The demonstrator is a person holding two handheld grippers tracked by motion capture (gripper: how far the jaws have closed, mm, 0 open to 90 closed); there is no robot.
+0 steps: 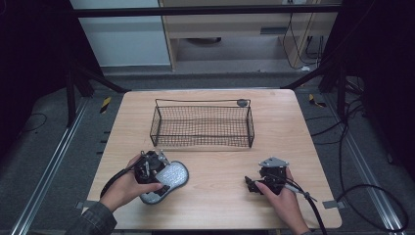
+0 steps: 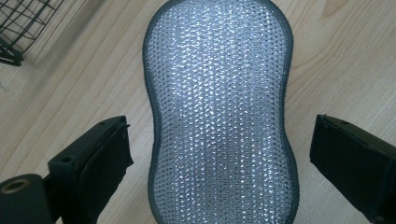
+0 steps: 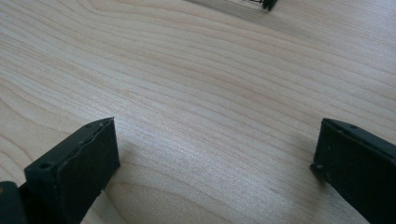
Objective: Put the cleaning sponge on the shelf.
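A light wooden table [image 1: 215, 161] carries a black wire basket [image 1: 203, 125] toward its far side and a silver scrubbing pad [image 1: 166, 181] flat near its front left.

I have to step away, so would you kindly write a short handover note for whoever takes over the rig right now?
Left tool: jaws open, straddling the silver scrubbing pad without pressing on it; nothing is gripped.
Right tool: open and empty, over bare table at the near right.
Things: the pad lies flat on the table at the near left, with the wire basket beyond it, mid-table, and nothing visible inside.
Done: the left tool is lined up on the pad.
Left, as it appears: close on the pad, lift it and put it in the basket.
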